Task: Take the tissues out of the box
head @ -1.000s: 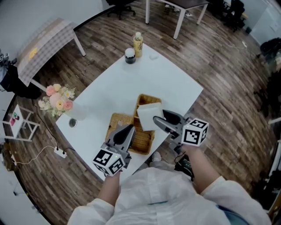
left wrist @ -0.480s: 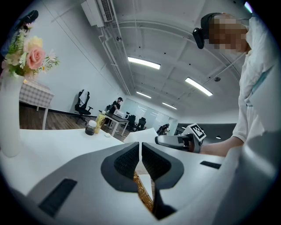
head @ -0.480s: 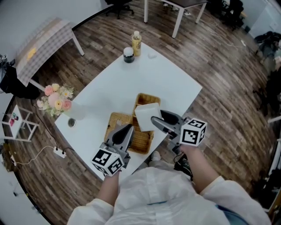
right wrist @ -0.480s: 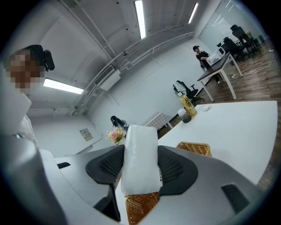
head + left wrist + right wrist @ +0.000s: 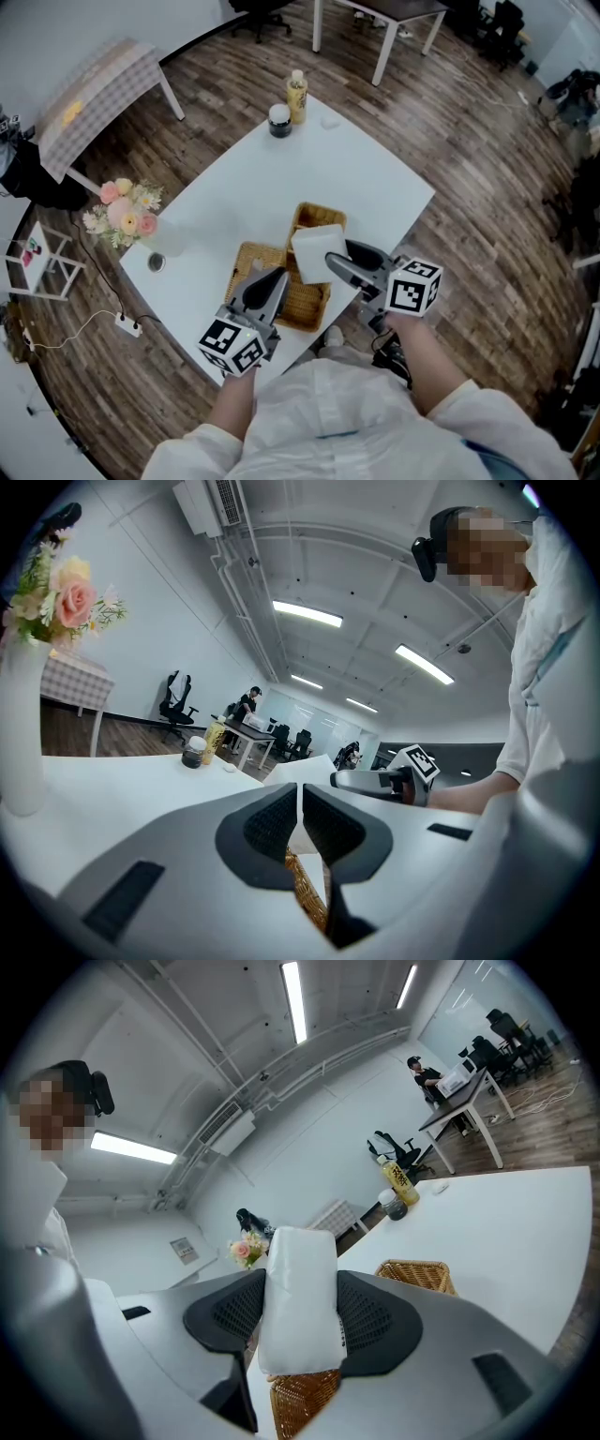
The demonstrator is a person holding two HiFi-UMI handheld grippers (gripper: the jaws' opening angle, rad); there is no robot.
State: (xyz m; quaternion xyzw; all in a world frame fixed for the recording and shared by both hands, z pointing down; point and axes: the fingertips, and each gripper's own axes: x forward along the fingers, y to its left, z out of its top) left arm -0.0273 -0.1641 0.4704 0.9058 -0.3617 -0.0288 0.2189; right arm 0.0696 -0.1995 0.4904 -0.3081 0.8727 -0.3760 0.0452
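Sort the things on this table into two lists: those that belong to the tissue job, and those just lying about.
Job in hand:
tissue pack, clamped in the right gripper
near basket
far basket
left gripper, shut

Lying about:
bottle
jar
flowers

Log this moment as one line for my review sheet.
right gripper: shut on tissue pack | pack: held over wicker basket | left gripper: shut, empty

tissue pack (image 5: 311, 248) hides part of the far wicker basket (image 5: 319, 212); label on the bottle (image 5: 296, 94) too small to read.
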